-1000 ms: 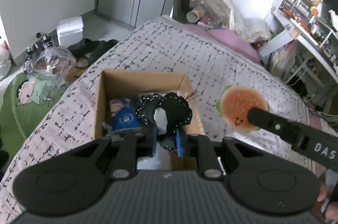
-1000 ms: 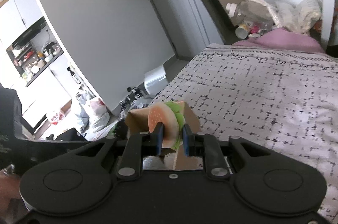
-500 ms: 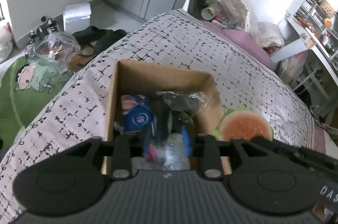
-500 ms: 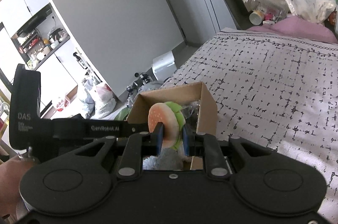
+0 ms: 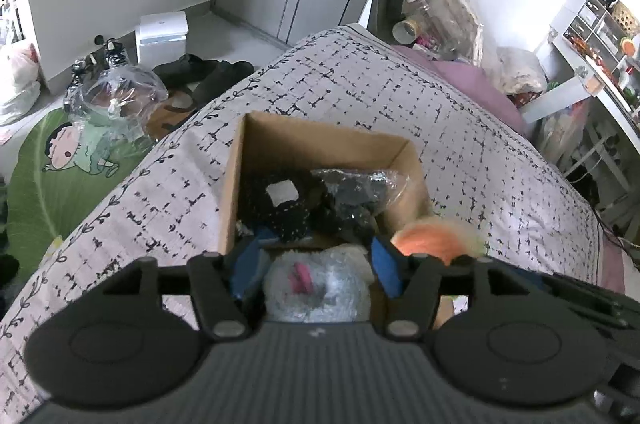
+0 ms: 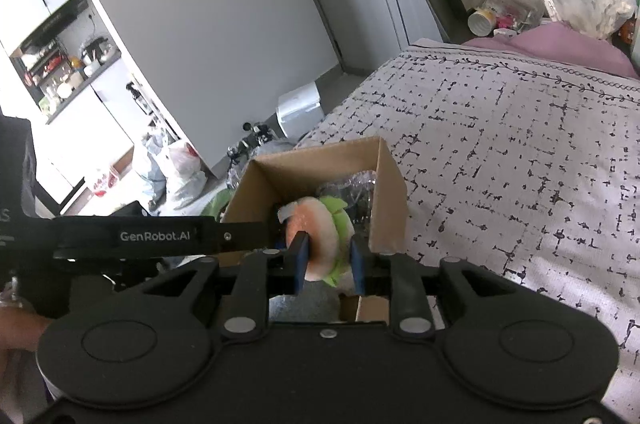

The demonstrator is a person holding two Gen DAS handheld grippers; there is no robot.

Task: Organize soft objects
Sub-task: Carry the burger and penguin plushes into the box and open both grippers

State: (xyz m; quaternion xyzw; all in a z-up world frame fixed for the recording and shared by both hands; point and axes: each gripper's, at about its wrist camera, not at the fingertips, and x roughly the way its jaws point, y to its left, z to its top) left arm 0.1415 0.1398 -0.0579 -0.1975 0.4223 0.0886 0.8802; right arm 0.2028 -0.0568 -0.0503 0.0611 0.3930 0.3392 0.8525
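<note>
A cardboard box (image 5: 320, 139) stands on the patterned bed. It holds a black dotted fabric piece (image 5: 280, 207), a plastic-wrapped dark bundle (image 5: 352, 191) and a grey-white plush (image 5: 316, 284). My left gripper (image 5: 316, 264) is open and empty above the box's near end. My right gripper (image 6: 328, 260) is shut on a burger plush (image 6: 320, 236) and holds it over the box (image 6: 388, 199) by its right wall. The burger plush shows blurred in the left wrist view (image 5: 432, 240).
The bed (image 5: 400, 95) with a grey grid-print cover extends behind and right of the box. A green cartoon mat (image 5: 60, 159), plastic bags and shoes lie on the floor to the left. Bottles and bags are piled at the bed's head (image 6: 520, 7). Shelves stand at right.
My left gripper opened and let go of the black dotted fabric, which now lies in the box. My right gripper moved the burger plush from beside the box to over it.
</note>
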